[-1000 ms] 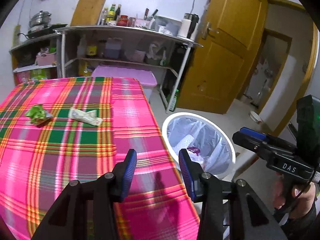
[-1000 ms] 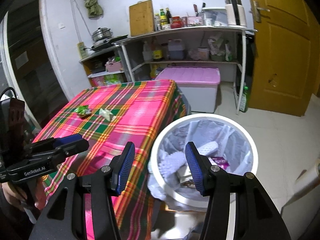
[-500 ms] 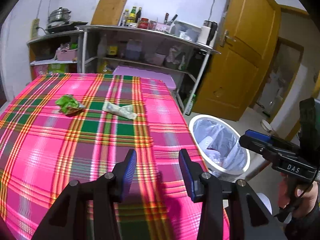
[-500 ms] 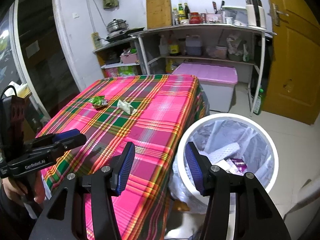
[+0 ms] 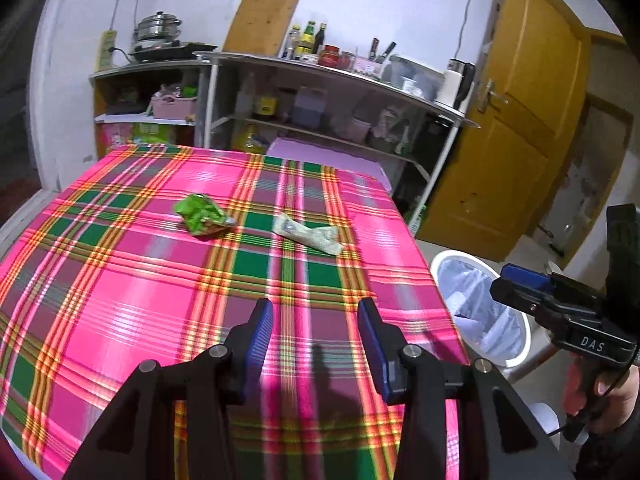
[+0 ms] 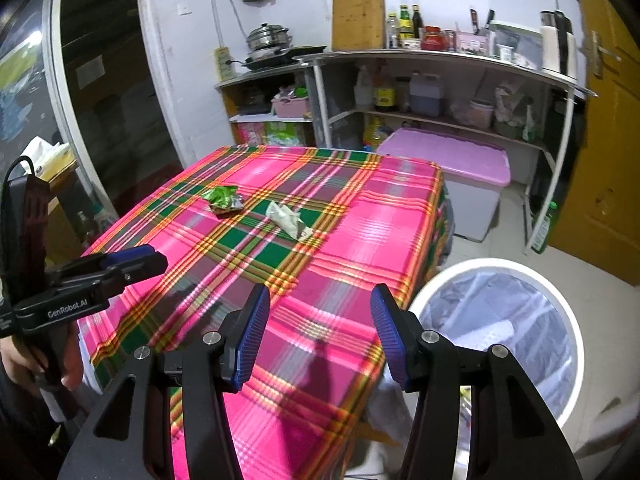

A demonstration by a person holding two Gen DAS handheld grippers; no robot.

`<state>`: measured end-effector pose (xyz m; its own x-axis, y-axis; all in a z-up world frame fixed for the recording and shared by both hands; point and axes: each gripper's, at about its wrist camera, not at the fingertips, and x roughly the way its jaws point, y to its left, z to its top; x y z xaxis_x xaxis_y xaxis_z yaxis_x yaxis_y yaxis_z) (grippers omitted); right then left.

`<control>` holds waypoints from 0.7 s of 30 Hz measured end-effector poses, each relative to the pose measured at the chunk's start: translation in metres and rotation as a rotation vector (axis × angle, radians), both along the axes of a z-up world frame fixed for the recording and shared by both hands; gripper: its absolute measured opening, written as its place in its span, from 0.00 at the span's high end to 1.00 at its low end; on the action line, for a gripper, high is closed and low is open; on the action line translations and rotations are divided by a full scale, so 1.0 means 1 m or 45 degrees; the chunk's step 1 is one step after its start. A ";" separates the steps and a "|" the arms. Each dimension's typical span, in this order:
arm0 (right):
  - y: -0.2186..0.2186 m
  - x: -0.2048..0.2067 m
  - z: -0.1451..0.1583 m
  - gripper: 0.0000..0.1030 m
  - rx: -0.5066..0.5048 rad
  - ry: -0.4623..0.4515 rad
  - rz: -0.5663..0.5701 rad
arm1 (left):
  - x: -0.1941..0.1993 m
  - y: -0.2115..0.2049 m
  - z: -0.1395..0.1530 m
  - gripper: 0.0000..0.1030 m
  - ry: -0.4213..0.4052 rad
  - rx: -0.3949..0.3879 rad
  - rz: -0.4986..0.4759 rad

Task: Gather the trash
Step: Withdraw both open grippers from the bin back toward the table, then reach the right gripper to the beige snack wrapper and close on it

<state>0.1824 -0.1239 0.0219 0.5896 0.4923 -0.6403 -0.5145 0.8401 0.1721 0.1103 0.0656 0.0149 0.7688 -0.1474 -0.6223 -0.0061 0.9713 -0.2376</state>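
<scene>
Nearest, the left gripper (image 5: 315,340) hangs low over the near part of the plaid cloth (image 5: 120,312), its blue pads apart with nothing between them. The right gripper (image 6: 316,334) is just beside it over the cloth's corner, jaws likewise spread and empty. Off that corner, on the floor, stands the lined bin (image 6: 560,300), already holding some scraps.

Further up the table lie the two pieces to collect: a pale wrapper (image 5: 310,235) nearer the bin side, and a crumpled green packet (image 5: 203,220) to its left, close but apart. Both rest flat on the cloth, well ahead of either claw.

The step in hand looks like the reach to these two. Sensible pairing: the right one takes the pale wrapper, the left one the green packet, so the arms do not cross. Each piece is thin and light, so I would come down steeply, straddle a raised crease rather than a flat edge, and close gently to avoid pinching the cloth with it. The packet's puffed middle offers the better bite. Lift clear before swinging to the bin, since a dragged wrapper could slip out

Beyond stand the shelves (image 5: 320,92) and the door (image 5: 532,120), out of the way
</scene>
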 end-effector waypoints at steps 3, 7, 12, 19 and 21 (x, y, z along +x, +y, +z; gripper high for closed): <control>0.009 0.008 -0.001 0.48 -0.013 0.002 0.022 | 0.005 0.012 0.001 0.58 0.003 0.002 0.026; 0.022 0.020 -0.002 0.48 -0.027 0.008 0.052 | 0.012 0.024 0.000 0.58 0.004 0.009 0.053; 0.037 0.034 -0.007 0.48 -0.043 0.022 0.091 | 0.025 0.040 -0.004 0.58 0.022 0.011 0.085; 0.064 0.059 -0.018 0.48 -0.103 0.041 0.137 | 0.039 0.058 -0.009 0.58 0.033 -0.012 0.111; 0.070 0.065 -0.021 0.48 -0.116 0.044 0.149 | 0.042 0.062 -0.011 0.58 0.036 -0.013 0.112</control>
